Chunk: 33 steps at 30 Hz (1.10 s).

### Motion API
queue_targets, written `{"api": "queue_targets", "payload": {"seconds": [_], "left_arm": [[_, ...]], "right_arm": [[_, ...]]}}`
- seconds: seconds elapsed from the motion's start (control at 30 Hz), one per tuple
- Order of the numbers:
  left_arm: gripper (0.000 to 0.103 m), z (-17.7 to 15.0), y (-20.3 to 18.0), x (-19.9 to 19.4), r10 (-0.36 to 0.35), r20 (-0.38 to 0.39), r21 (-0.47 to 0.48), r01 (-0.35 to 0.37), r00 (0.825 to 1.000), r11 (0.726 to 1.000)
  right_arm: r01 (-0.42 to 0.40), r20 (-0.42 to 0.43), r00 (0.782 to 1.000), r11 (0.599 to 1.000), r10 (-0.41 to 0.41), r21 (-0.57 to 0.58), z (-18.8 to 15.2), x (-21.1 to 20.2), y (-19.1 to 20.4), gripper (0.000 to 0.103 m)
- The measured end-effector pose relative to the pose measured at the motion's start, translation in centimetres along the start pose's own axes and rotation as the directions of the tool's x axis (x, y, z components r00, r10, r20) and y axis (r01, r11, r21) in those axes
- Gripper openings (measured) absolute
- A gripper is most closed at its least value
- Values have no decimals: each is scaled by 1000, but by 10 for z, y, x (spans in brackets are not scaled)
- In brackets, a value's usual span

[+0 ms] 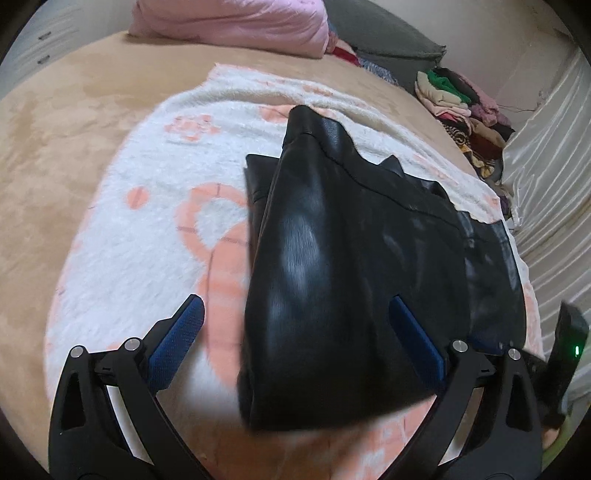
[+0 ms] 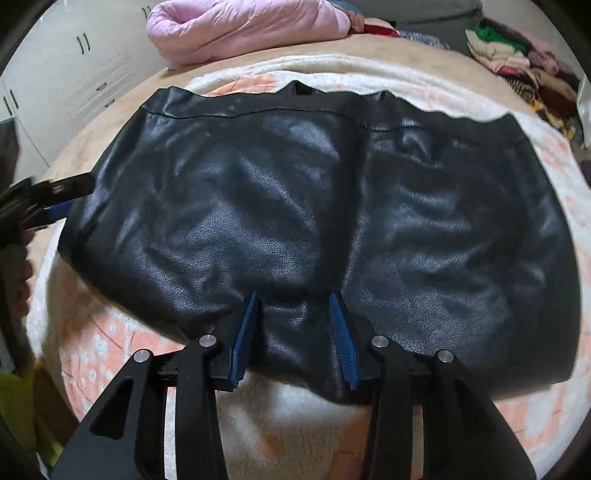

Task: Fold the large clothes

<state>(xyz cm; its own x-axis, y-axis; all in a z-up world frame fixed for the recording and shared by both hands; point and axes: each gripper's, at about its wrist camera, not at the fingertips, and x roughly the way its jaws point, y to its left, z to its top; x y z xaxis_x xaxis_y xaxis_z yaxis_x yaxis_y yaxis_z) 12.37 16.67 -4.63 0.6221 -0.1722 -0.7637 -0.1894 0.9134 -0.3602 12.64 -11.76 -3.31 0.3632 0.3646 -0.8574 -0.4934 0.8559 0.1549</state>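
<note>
The black garment lies across the blanket, long axis left–right. The right gripper straddles its near edge at lower centre, half-open, not yet pinching; the left gripper gapes wide — empty.

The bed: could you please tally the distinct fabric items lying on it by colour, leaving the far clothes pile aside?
Black: 1, the leather garment
Pink: 1, the quilt
White with peach print: 1, the fleece blanket
Grey: 1, the pillow
Total: 4
</note>
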Motion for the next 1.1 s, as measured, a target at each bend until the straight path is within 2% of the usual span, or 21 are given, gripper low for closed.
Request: {"api": "queue_targets", "payload": {"seconds": [0.1, 0.17, 0.2, 0.27, 0.43, 0.5, 0.6, 0.7, 0.77, 0.8, 0.87, 0.9, 1.0, 1.07, 1.1], "left_arm": [[93, 16, 5, 26, 7, -59, -26, -8, 998, 1000], [93, 25, 13, 38, -16, -97, -58, 10, 995, 998], [93, 29, 17, 43, -37, -104, -82, 28, 994, 996], [93, 34, 21, 46, -55, -112, -97, 44, 992, 994], [93, 45, 26, 50, -60, -118, -92, 50, 991, 995], [93, 47, 28, 53, -63, -122, -88, 53, 990, 995], [93, 51, 29, 55, -70, -120, -87, 59, 990, 994], [93, 56, 29, 61, -79, -119, -85, 69, 990, 994], [87, 60, 29, 63, -66, -114, -73, 58, 991, 996], [78, 61, 28, 64, -62, -111, -64, 55, 992, 996], [52, 63, 25, 65, -110, -110, -70, 103, 988, 992], [50, 64, 23, 63, -110, -110, -79, 102, 988, 992], [37, 67, 14, 56, -87, -101, -37, 83, 991, 996], [33, 70, 8, 47, -92, -92, -11, 91, 992, 996], [32, 71, 6, 44, -95, -91, -2, 95, 991, 995]], "right_arm": [[-20, -1, 1000, 1000, 20, -9, 5, -5, -1, 38], [-56, 13, 998, 998, 56, -5, 13, -15, -6, 32], [-62, 40, 997, 998, 62, -3, 20, -20, -6, 26], [-35, 88, 995, 999, 35, -3, 41, -26, -10, 25], [-9, 123, 992, 1000, 9, -6, 97, -7, -15, 24], [-4, 114, 994, 1000, 3, 14, 116, 10, -18, 23], [38, 43, 998, 997, -41, 69, 136, 43, -27, 22], [45, -18, 999, 995, -44, 90, 132, 69, -36, 22], [51, -11, 999, 995, -50, 84, 130, 74, -35, 22], [52, -6, 999, 996, -52, 76, 129, 75, -35, 22], [47, 0, 999, 996, -47, 75, 127, 76, -35, 22], [41, 9, 999, 996, -42, 79, 128, 73, -36, 22], [14, 58, 998, 997, -19, 70, 125, 52, -32, 27], [-55, 130, 990, 998, 51, 32, 116, 25, -20, 35], [-71, 154, 986, 997, 70, 6, 110, 16, -13, 49]]}}
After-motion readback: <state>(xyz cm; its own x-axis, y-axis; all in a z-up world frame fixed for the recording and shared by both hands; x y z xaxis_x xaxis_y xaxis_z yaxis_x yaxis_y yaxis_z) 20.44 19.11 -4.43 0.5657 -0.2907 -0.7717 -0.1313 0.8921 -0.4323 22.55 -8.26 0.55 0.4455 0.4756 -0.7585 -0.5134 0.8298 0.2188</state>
